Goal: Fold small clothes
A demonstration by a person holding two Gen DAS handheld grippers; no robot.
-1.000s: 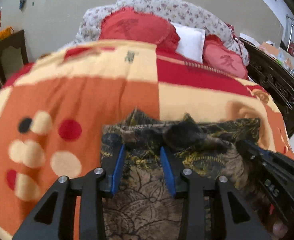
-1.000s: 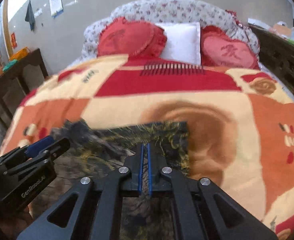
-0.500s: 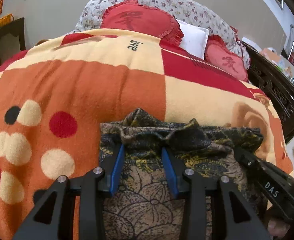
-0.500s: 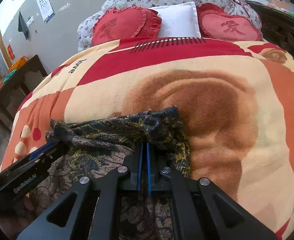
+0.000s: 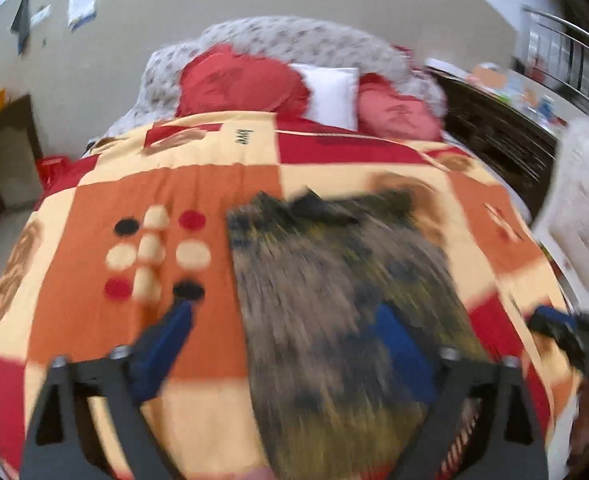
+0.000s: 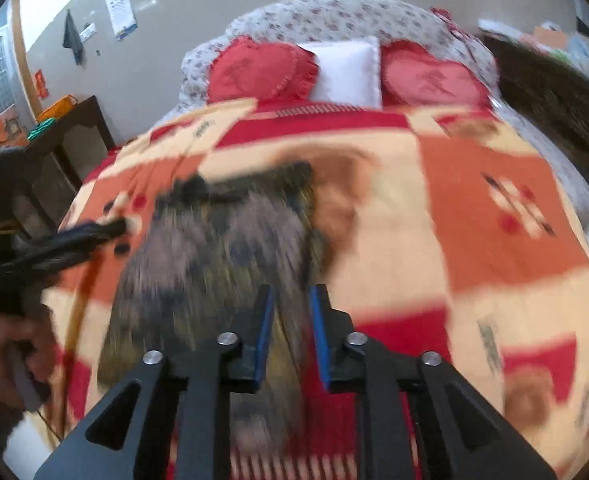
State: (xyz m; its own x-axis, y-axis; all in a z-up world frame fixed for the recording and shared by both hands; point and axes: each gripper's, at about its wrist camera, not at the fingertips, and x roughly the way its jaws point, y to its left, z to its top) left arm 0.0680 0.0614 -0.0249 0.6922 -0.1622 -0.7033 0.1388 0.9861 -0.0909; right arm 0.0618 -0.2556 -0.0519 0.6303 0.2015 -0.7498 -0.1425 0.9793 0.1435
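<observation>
A dark brown and olive patterned garment (image 5: 334,272) lies flat on the orange, red and cream blanket (image 5: 94,320). Both views are blurred by motion. My left gripper (image 5: 282,310) hovers over the garment's near left part with its jaws opening wide and nothing pressed between its blue pads (image 5: 166,344). In the right wrist view the same garment (image 6: 222,248) lies to the left. My right gripper (image 6: 292,300) is above its near right edge with its jaws opening by a narrow gap. Cloth shows below that gap, but the pads do not press on it. Each gripper shows in the other's view, the right gripper (image 5: 554,324) and the left gripper (image 6: 74,240).
Two red heart-shaped cushions (image 6: 254,68) and a white pillow (image 6: 346,68) lean on the flowered headboard (image 5: 294,40). Dark wooden furniture (image 6: 70,132) stands left of the bed, and a dark carved frame (image 5: 494,136) runs along its right side. A hand (image 6: 6,344) holds the left gripper's handle.
Both grippers let go of the garment's far edge, opened, and pulled back and up toward the bed's near side. The garment now lies farther ahead of them.
</observation>
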